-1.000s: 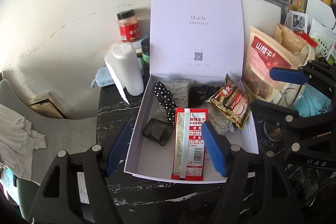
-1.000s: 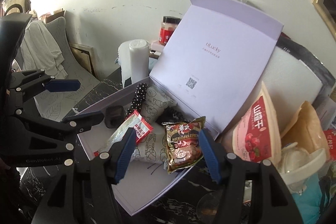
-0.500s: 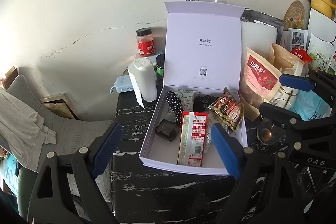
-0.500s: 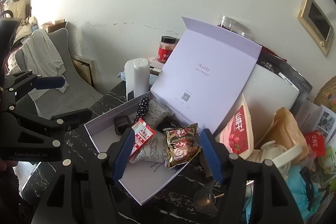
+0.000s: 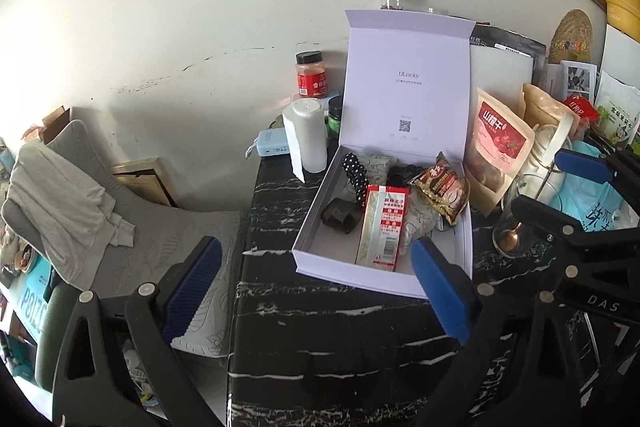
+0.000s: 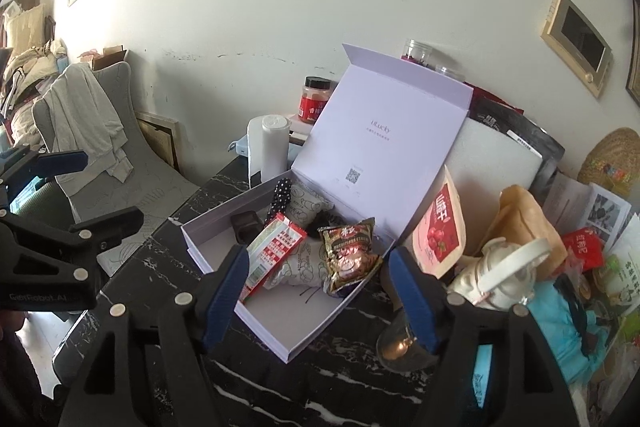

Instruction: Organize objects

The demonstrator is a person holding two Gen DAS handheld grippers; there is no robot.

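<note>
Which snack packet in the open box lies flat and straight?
The long red-and-green packet lies flat. The dark crinkled packet leans on the box's edge.

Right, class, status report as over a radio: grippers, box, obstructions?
Left gripper and right gripper open, jaws just widening, nothing between them. Box lid up, snack packets inside. Stemmed glass close beside box.

Left claw point(image 5: 316, 285): black frame, blue pads, tilted downward; jaws wide apart after just opening, nothing between them. Right claw point(image 6: 320, 297): same build, tilted downward; jaws moderately apart after just opening, pads clear of any object. Both held side by side.
</note>
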